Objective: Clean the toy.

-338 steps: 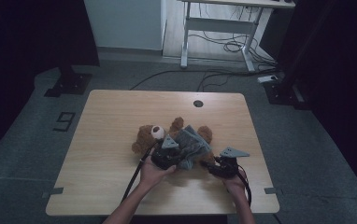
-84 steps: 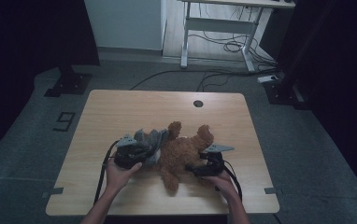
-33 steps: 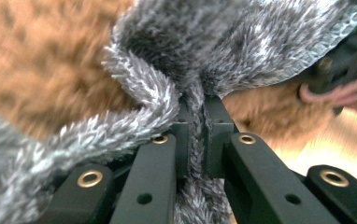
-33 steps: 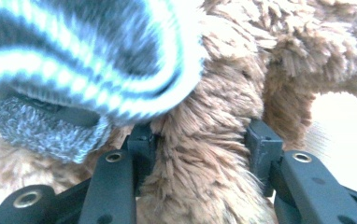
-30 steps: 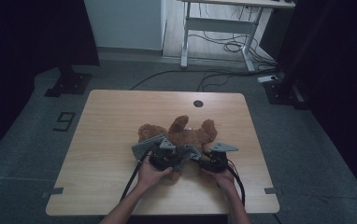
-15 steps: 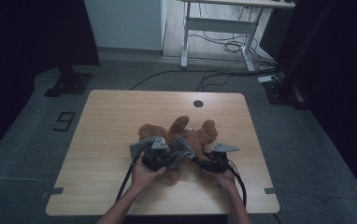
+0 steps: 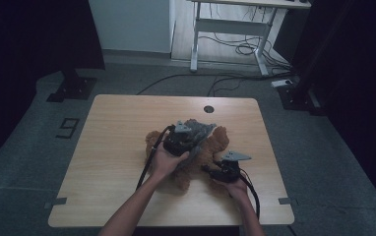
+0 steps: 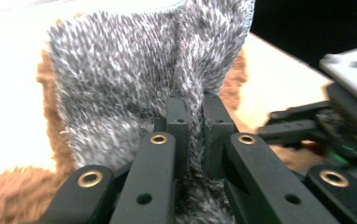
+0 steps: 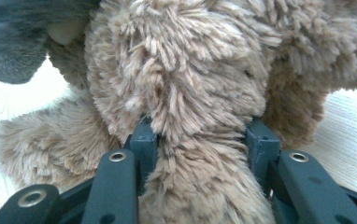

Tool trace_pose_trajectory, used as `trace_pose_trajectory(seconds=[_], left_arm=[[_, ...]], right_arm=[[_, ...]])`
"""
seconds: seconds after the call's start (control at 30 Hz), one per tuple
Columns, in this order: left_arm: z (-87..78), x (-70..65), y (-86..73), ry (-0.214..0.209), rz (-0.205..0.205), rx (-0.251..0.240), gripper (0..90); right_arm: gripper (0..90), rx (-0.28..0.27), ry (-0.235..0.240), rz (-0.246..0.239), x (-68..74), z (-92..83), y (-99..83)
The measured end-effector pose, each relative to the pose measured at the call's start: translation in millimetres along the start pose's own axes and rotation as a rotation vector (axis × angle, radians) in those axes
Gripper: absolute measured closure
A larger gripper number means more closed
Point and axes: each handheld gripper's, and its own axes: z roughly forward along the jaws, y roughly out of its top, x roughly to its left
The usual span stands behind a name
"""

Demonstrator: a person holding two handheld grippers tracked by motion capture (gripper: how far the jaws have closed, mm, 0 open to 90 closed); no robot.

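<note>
Both tools busy: left tool (image 8: 194,135) pinching the grey fuzzy garment (image 8: 134,84), just lifted it, probably undressing; right tool (image 9: 200,140) clamps the teddy bear (image 9: 186,79)

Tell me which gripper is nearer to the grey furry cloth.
Left. The left gripper is shut on a fold of the grey furry cloth. The right gripper clamps the brown teddy bear, apart from the cloth.
</note>
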Motion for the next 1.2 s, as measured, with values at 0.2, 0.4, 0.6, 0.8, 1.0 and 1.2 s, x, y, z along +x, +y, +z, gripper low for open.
trace_pose_trajectory(seconds=[0.2,0.4,0.6,0.8,1.0,1.2], left_arm=[[11.3,1.4,-3.7,-0.042,-0.012,0.001,83.7],[12.6,-15.5,-9.1,-0.089,0.03,0.011,83.7],[17.8,-34.0,-22.2,-0.132,0.069,0.036,83.7],[13.7,-41.6,-32.8,-0.092,0.153,0.078,83.5],[-1.3,-21.8,-39.8,-0.087,0.09,0.059,83.5],[-21.5,1.9,-36.2,0.024,0.043,-0.003,83.4]], right_arm=[[57.7,0.004,0.001,0.007,-1.6,1.2,-0.5],[58.1,0.016,0.002,0.002,-1.2,1.9,-1.2],[58.0,0.019,0.004,0.002,-0.8,1.9,-1.4],[58.0,0.019,0.007,0.001,-0.3,1.8,-1.4],[58.2,0.011,0.009,0.002,-1.2,1.3,-1.5],[58.4,0.002,0.017,0.016,-2.7,1.6,-1.4]])
